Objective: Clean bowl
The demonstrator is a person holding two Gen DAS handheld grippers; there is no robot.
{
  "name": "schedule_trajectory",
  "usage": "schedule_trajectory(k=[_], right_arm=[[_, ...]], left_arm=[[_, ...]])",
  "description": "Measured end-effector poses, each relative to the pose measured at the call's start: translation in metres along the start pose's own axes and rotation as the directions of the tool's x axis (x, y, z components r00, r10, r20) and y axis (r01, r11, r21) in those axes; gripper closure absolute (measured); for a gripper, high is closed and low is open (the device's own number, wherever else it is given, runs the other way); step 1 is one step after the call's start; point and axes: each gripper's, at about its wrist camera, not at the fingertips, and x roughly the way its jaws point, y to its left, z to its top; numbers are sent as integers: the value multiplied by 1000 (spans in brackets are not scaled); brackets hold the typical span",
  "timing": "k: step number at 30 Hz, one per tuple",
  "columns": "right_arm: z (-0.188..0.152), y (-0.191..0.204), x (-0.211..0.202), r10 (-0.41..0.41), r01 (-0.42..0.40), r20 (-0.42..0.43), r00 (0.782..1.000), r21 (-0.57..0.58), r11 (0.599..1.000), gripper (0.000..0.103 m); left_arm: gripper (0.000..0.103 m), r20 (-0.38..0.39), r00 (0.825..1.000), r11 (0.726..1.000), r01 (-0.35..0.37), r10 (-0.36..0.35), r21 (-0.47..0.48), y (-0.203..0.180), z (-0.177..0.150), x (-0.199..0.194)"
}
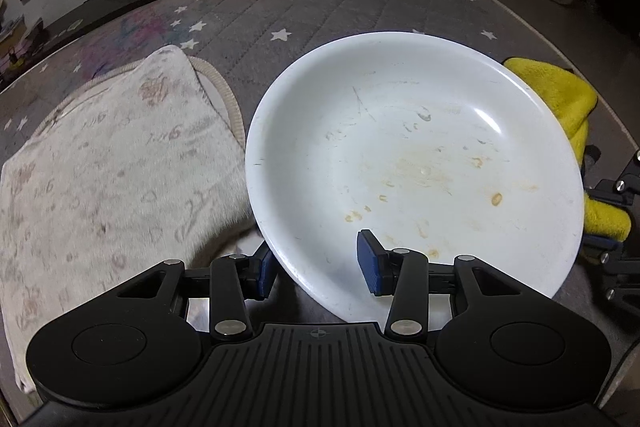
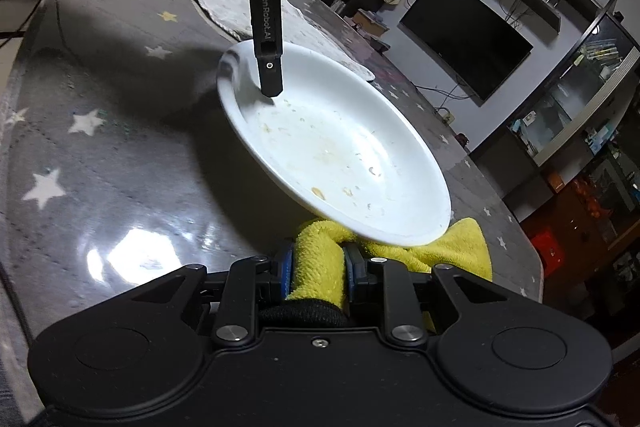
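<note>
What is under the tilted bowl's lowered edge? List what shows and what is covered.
The yellow cloth lies under the bowl's lowered edge, pinched by the right gripper. The bowl covers part of the cloth and the table beneath.

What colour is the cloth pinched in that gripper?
Bright yellow; the cloth shows best in the right wrist view.

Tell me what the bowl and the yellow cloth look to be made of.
Bowl: smooth glossy white, sharp light glints and fine scratches; probably glazed ceramic, possibly melamine. Yellow cloth: soft, fuzzy looped pile that bunches in the right gripper; likely microfibre or terry.
</note>
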Motion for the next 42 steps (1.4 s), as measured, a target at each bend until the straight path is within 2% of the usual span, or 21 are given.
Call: schedule_trajectory(k=[13, 15, 19, 26, 32, 35, 42], right_arm=[[-5, -30, 22, -40, 41, -24, 999, 17, 999, 77], [-10, -18, 28, -48, 48, -24, 999, 17, 999, 77], [-11, -25, 35, -70, 71, -32, 997, 24, 997, 77], [-14, -34, 44, -94, 97, -46, 994, 55, 994, 77], [-18, -38, 47, -110, 114, -53, 993, 87, 990, 77], [-19, -37, 46, -117, 122, -56, 992, 105, 987, 77], [-18, -23, 33, -116, 122, -53, 992, 109, 987, 77]], left_arm=[[57, -19, 1000, 999, 0, 1, 39, 5, 22, 16], [57, -19, 1000, 999, -7, 7, 40, 5, 25, 17], [57, -8, 1000, 998, -24, 24, 51, 3, 24, 18], [56, -2, 999, 999, -44, 44, 13, -1, 19, 13], [55, -3, 1000, 992, 11, -11, -128, 2, 3, 4], [55, 11, 1000, 987, 22, -20, -160, 1, -4, 1], [61, 26, 999, 986, 34, -30, -165, 1, -6, 0]])
